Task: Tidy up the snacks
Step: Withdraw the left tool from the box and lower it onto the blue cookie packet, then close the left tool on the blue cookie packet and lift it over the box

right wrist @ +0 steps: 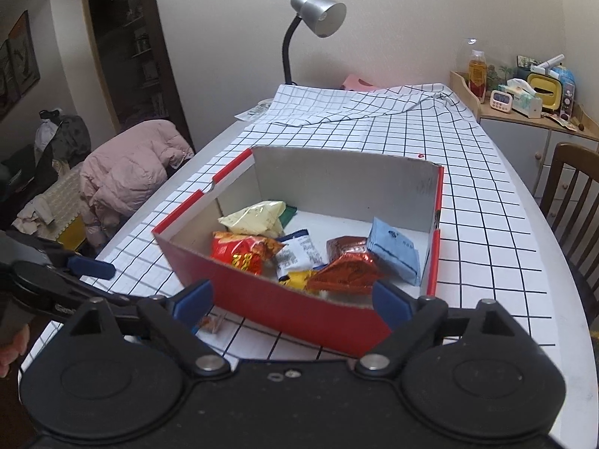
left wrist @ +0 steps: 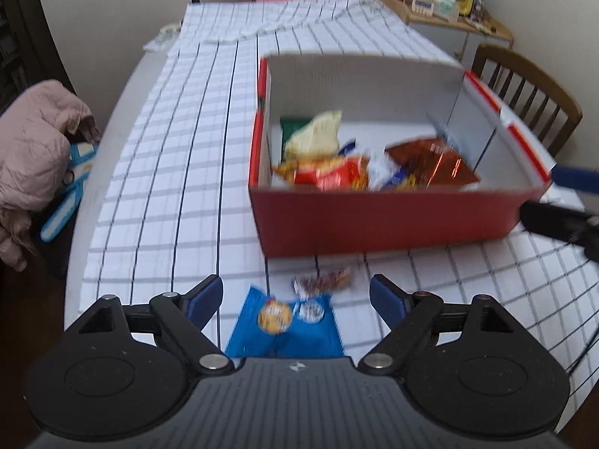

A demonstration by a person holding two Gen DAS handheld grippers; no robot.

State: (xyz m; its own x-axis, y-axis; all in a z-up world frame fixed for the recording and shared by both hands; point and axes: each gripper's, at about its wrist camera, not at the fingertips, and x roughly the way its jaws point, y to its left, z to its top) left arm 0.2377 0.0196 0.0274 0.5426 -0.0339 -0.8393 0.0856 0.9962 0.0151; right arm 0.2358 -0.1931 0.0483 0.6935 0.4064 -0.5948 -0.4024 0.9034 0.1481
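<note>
Snack packets lie heaped inside open red cardboard box (right wrist: 299,310) on the checked white tablecloth (left wrist: 168,172), one blue foil packet (left wrist: 284,321) outside it between the spread, empty left gripper (left wrist: 295,295) jaws, right gripper (right wrist: 294,295) likewise spread, holding nothing

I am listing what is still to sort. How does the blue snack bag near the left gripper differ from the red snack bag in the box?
The blue snack bag lies on the checked cloth, outside the red box; the red snack bag is inside it. The blue bag lies almost alone, with one small packet nearby; the red bag is crowded among other packets. The blue bag lies flat; the red one looks crumpled. Both are sealed.
</note>
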